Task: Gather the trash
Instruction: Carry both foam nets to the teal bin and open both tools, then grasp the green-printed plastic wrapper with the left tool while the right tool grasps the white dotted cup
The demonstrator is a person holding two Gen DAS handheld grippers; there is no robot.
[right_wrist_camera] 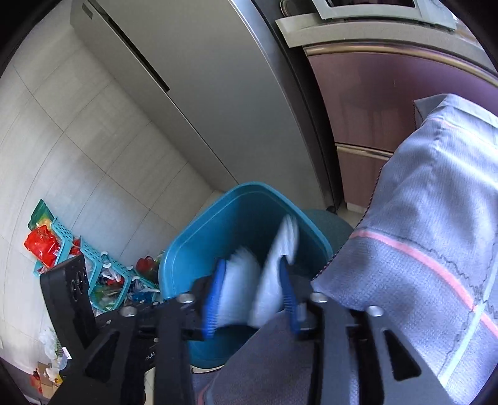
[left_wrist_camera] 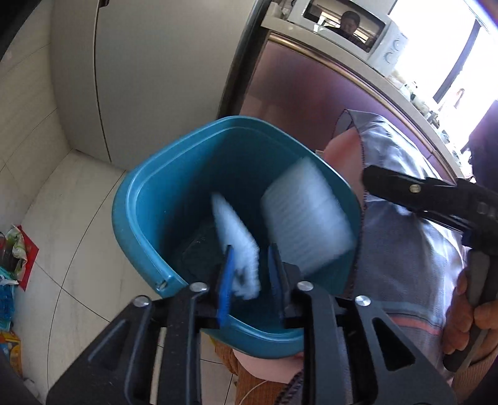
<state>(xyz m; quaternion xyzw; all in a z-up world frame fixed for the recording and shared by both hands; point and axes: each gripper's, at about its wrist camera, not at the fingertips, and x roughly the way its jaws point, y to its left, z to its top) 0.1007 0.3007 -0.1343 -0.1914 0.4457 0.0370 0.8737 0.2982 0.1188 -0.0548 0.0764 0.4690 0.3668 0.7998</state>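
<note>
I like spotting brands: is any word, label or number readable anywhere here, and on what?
No text reads clearly.
Right gripper: faint print on its frame, blurred.
Fridge badge: too small.
Red packet on floor: print blurred.

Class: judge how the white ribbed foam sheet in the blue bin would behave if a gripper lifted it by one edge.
The foam sheet looks thin and airy, so probably very light. Its ribbed surface suggests it would bend rather than break. Leaning on the blue bin wall, it may slide easily.
</note>
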